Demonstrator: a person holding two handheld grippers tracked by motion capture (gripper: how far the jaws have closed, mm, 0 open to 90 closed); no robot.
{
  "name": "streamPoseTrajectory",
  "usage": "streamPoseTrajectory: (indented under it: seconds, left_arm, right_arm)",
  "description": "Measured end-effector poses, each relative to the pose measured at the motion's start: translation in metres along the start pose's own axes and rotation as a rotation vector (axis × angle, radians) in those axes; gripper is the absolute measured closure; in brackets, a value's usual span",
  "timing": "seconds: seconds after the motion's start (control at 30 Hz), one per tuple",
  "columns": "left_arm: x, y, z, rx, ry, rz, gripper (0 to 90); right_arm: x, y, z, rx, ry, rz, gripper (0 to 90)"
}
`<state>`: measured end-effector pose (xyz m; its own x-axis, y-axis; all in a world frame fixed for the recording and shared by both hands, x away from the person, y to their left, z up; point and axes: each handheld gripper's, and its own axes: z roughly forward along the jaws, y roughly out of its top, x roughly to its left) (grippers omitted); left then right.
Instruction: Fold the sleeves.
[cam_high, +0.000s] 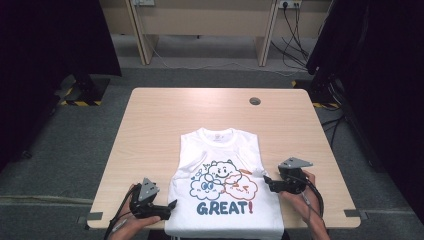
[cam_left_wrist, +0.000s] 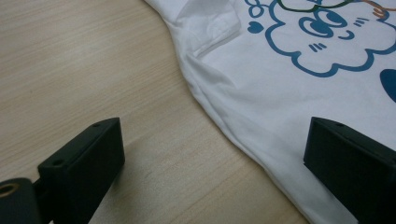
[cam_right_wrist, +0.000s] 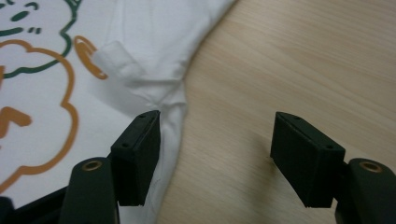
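Both your grippers, left gripper (cam_high: 172, 204) and right gripper (cam_high: 265, 179), gape empty beside the half-folded white printed cotton T-shirt (cam_high: 225, 210); next, pinch its side edges.

Matt cotton tee (cam_high: 225, 165), smooth wood-grain table (cam_high: 150, 130).

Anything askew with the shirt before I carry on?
Mostly tidy. The white T-shirt lies flat with sleeves folded in, but its hem hangs over the table's near edge. Both tongs, left and right, are open beside it.
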<state>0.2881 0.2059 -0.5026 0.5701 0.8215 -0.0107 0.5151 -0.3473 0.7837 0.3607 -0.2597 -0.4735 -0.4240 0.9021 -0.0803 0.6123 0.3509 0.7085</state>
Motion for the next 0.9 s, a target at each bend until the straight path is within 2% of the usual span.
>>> streamPoseTrajectory:
  seconds: [0.03,0.1,0.13,0.2,0.23,0.3,0.37,0.43,0.5,0.6,0.7,0.77,0.9]
  left_arm:
    - [0.000,0.000,0.000,0.000,0.000,0.000,4.1]
    - [0.000,0.000,0.000,0.000,0.000,0.000,4.1]
    - [0.000,0.000,0.000,0.000,0.000,0.000,4.1]
    - [0.000,0.000,0.000,-0.001,0.000,0.000,4.1]
    - [0.000,0.000,0.000,-0.001,0.000,0.000,4.1]
    - [0.000,0.000,0.000,-0.002,0.000,-0.001,4.1]
    - [0.000,0.000,0.000,-0.003,0.000,-0.002,4.1]
    - [0.000,0.000,0.000,-0.003,0.000,-0.001,4.1]
    - [0.000,0.000,0.000,0.000,0.000,-0.001,4.1]
    - [0.000,0.000,0.000,0.000,0.000,-0.002,4.1]
    - [0.000,0.000,0.000,-0.001,0.001,-0.002,4.1]
    - [0.000,0.000,0.000,0.000,0.000,-0.002,4.1]
    - [0.000,0.000,0.000,-0.001,0.001,-0.002,4.1]
  right_arm:
    - [-0.003,0.001,-0.005,-0.020,-0.014,0.016,33.9]
    - [-0.003,0.001,-0.005,-0.020,-0.014,0.016,32.8]
    - [-0.001,0.004,-0.006,-0.052,0.017,0.023,32.8]
    - [-0.001,0.004,-0.006,-0.052,0.017,0.023,31.4]
    - [0.011,0.007,0.001,-0.036,0.049,-0.018,31.4]
    - [0.014,0.007,0.006,-0.020,0.050,-0.033,30.6]
    - [0.015,0.005,0.010,-0.004,0.038,-0.047,30.0]
    - [0.011,0.004,0.009,-0.005,0.027,-0.027,30.3]
    - [0.006,0.004,0.005,0.008,-0.024,-0.037,29.8]
    - [0.001,0.000,0.004,0.002,0.005,0.004,30.1]
    - [0.000,0.003,0.002,-0.010,0.005,0.003,28.8]
    - [-0.001,0.009,-0.001,-0.043,0.006,0.018,26.3]
    - [-0.005,0.028,0.004,-0.090,0.014,0.091,22.7]
